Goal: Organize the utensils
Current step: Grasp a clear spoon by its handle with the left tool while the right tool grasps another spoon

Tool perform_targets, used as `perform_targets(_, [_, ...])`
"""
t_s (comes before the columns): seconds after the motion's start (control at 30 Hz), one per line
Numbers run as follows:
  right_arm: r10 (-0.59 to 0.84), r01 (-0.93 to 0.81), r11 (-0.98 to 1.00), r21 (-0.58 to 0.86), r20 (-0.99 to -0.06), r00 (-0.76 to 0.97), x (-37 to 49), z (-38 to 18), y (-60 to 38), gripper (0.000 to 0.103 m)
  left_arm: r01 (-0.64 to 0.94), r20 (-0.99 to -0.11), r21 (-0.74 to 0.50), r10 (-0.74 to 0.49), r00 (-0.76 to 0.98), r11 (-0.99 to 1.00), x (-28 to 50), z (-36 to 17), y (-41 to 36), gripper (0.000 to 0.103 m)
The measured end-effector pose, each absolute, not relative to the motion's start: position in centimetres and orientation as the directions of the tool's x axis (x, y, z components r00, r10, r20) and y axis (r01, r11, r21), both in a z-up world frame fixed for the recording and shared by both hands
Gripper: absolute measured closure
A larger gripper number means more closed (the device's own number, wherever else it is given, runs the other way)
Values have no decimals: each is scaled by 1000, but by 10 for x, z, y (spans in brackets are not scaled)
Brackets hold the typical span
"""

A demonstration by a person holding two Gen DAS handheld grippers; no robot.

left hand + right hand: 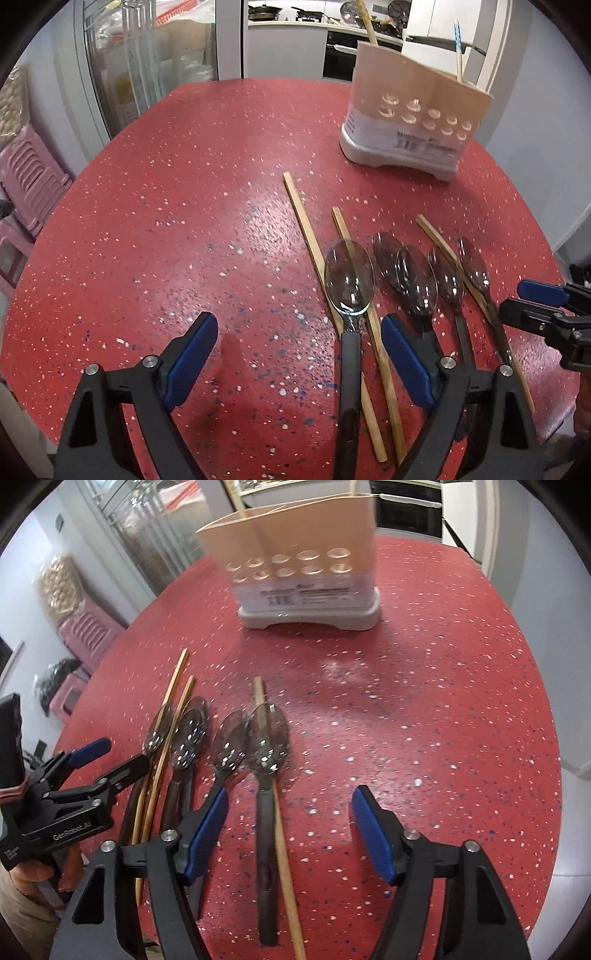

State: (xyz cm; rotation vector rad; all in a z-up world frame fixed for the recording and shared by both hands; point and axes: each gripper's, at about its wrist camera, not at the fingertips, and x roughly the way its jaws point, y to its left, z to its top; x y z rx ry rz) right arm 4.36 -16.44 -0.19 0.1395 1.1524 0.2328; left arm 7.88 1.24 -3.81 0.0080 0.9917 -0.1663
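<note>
Both tongs, left (299, 343) and right (290, 812), hung released near the holder (406, 122). Crossed chopsticks (354, 295) under the nearest spoon (349, 273) risked a double pickup.

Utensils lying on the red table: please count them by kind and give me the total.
Spoons: 5
Wooden chopsticks: 3
Total: 8 loose utensils in front of the holder; sticks already standing in the holder are not counted.

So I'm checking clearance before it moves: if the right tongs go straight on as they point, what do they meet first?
The right tongs stand open over the spoon and chopstick. These lie lower, probably passed over; next in line is the utensil holder, though depth is unclear.
</note>
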Motion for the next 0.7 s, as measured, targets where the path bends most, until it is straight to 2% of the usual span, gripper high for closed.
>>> perform_targets(0.2, [214, -151, 974, 170, -908, 361, 48, -8, -146, 52, 165, -841, -65, -143, 522, 984, 76, -42, 7, 7])
perform_targets(0.3, [180, -158, 979, 130, -916, 358, 51, -11, -139, 68, 172, -840, -72, -153, 521, 982, 75, -42, 6, 12])
perform_targets(0.33, [168, -161, 980, 116, -916, 363, 50, -11, -138, 80, 177, -838, -82, -164, 520, 981, 75, -41, 6, 19])
perform_targets(0.37, [167, -162, 980, 115, -918, 360, 51, -12, -137, 87, 182, -837, -92, -175, 518, 979, 75, -40, 5, 21])
perform_targets(0.47, [172, -155, 980, 123, -916, 362, 50, -13, -139, 90, 202, -834, -108, -199, 515, 974, 74, -39, 1, 32])
perform_targets(0.5, [175, -153, 980, 126, -914, 366, 49, -12, -141, 90, 208, -833, -114, -207, 512, 972, 74, -38, 0, 41])
perform_targets(0.57, [182, -149, 980, 135, -911, 371, 47, -11, -145, 91, 218, -832, -117, -216, 511, 969, 72, -38, -3, 45])
perform_targets(0.6, [191, -145, 979, 146, -908, 374, 46, -11, -148, 91, 224, -831, -121, -222, 509, 967, 73, -37, -5, 59])
perform_targets(0.63, [202, -141, 977, 160, -905, 374, 46, -10, -151, 91, 228, -834, -126, -228, 503, 965, 73, -38, -5, 67])
perform_targets(0.7, [220, -129, 974, 184, -901, 374, 44, -9, -158, 91, 229, -834, -132, -233, 500, 964, 70, -38, -4, 67])
